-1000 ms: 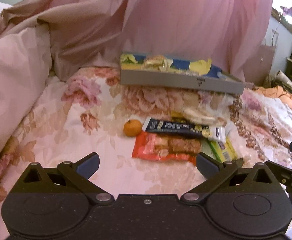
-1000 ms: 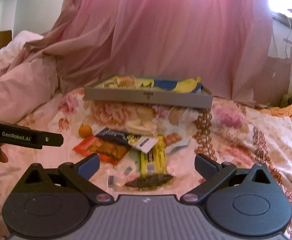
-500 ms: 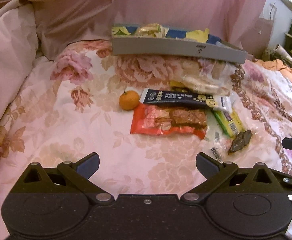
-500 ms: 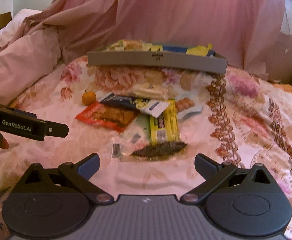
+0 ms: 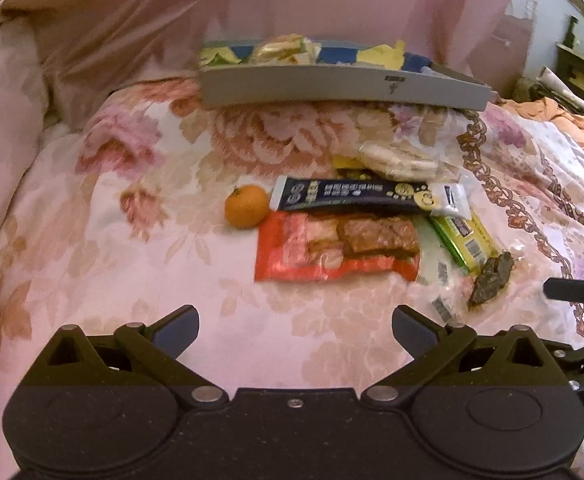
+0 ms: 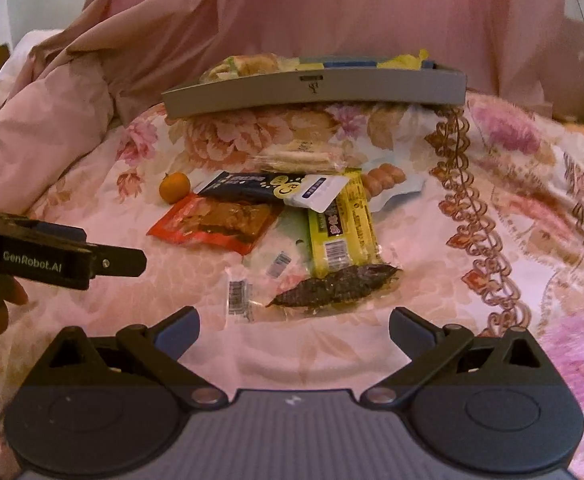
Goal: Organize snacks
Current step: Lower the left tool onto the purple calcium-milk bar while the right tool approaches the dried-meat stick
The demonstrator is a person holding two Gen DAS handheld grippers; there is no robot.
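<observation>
There, the left gripper (image 5: 295,326) and right gripper (image 6: 294,326) both hung wide apart and empty over a floral bedspread (image 5: 132,240). Ahead lay the snacks (image 6: 292,216) in a loose pile, an orange (image 5: 247,211) just beside them. Farther back sat a grey tray (image 6: 312,94), before pink curtains (image 6: 332,8).

left gripper (image 5: 294,322) blk, blue pads | right gripper (image 6: 294,322) grey ribbed body | "genrobot.ai" marking
</observation>
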